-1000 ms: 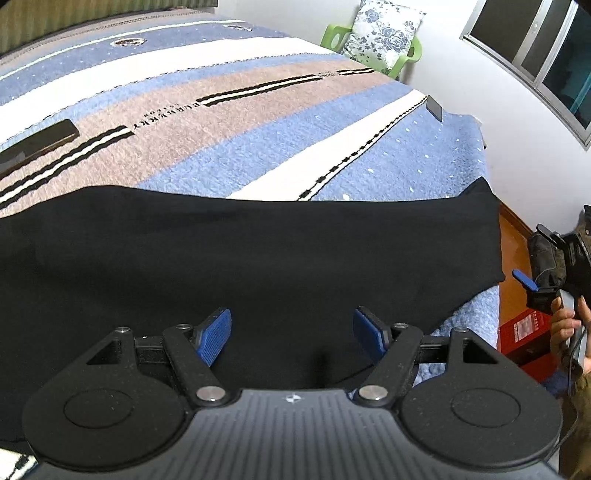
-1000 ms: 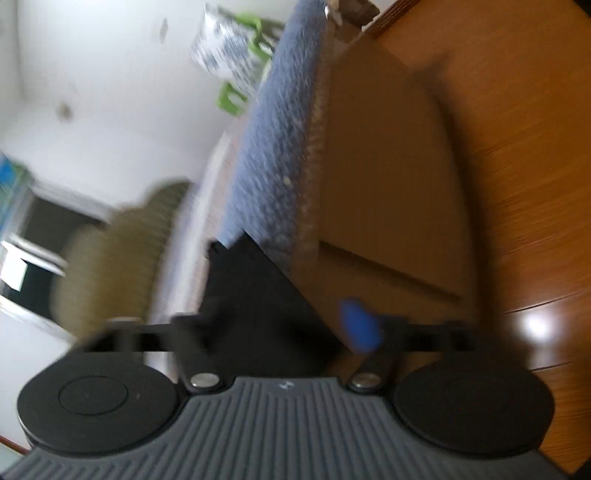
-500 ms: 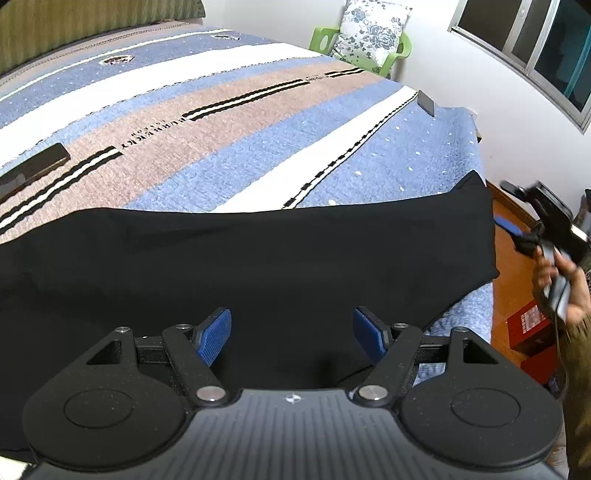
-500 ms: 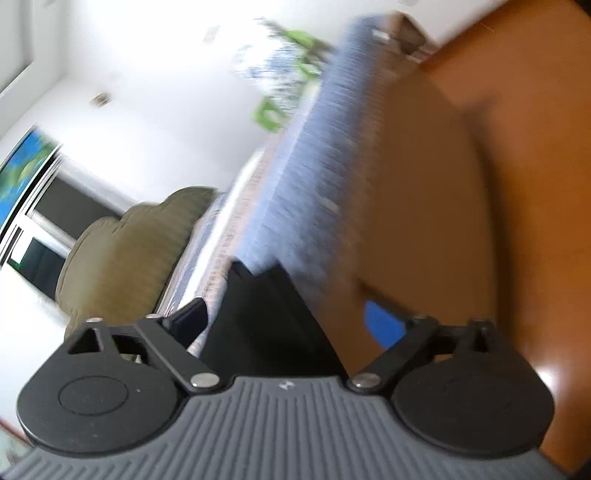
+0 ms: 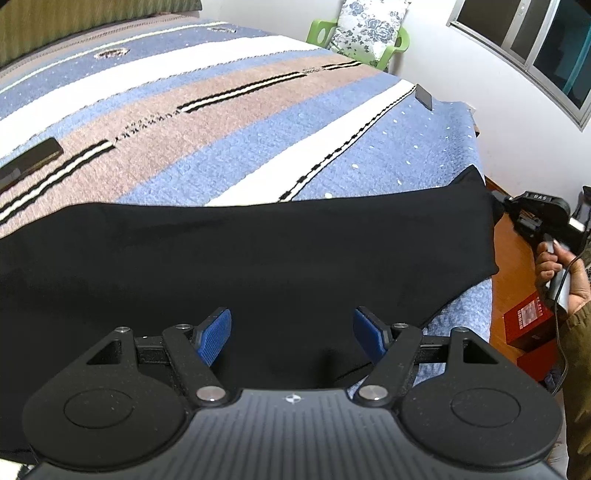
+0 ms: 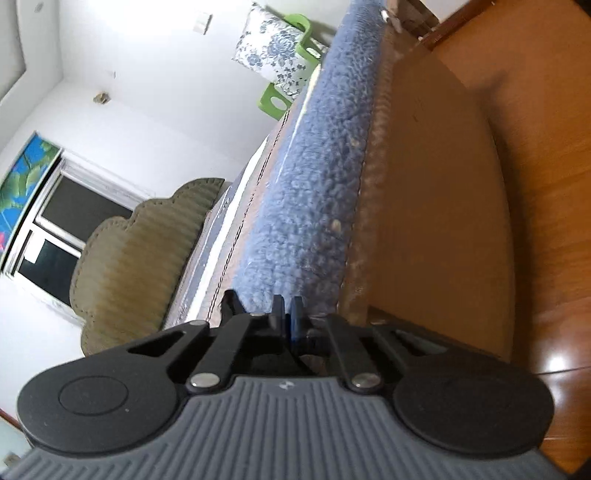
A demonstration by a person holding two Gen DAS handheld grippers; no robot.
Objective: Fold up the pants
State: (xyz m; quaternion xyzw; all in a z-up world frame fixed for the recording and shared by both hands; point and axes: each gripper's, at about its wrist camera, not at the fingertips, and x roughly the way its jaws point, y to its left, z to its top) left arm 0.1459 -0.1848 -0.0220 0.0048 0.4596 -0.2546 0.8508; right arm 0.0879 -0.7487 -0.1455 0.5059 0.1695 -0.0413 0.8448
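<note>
The left tool (image 5: 291,328) hangs over the black pants (image 5: 258,254) with its blue pads (image 5: 212,338) spread wide apart and nothing between them. The pants lie flat across the near part of the bed (image 5: 221,122), a long dark band running from the left edge of the left wrist view to the bed's right corner, where one end droops over the side.

The right tool (image 6: 287,314) has just snapped closed; its pads meet with almost no gap. In its own view a sliver of dark cloth shows beside the fingers, but whether the pants are pinched there cannot be told. The left wrist view adds what that close view hides: the right tool (image 5: 535,214) sits just beside the drooping end of the pants, held in a hand (image 5: 557,262) with a cable trailing from it.

Only the left wrist view shows the top of the striped blanket (image 5: 388,155), with a dark flat slab (image 5: 27,160) far left of the pants and a small dark one (image 5: 423,96) beyond them. Behind the bed stands a green chair (image 5: 395,40) with a flowered cushion (image 5: 369,26). A red box (image 5: 528,325) sits on the floor below the drooping end.

The right wrist view alone shows the bed's wooden side panel (image 6: 436,206), the fuzzy blanket edge (image 6: 306,177), the padded headboard (image 6: 147,254) and the wooden floor (image 6: 546,129).
</note>
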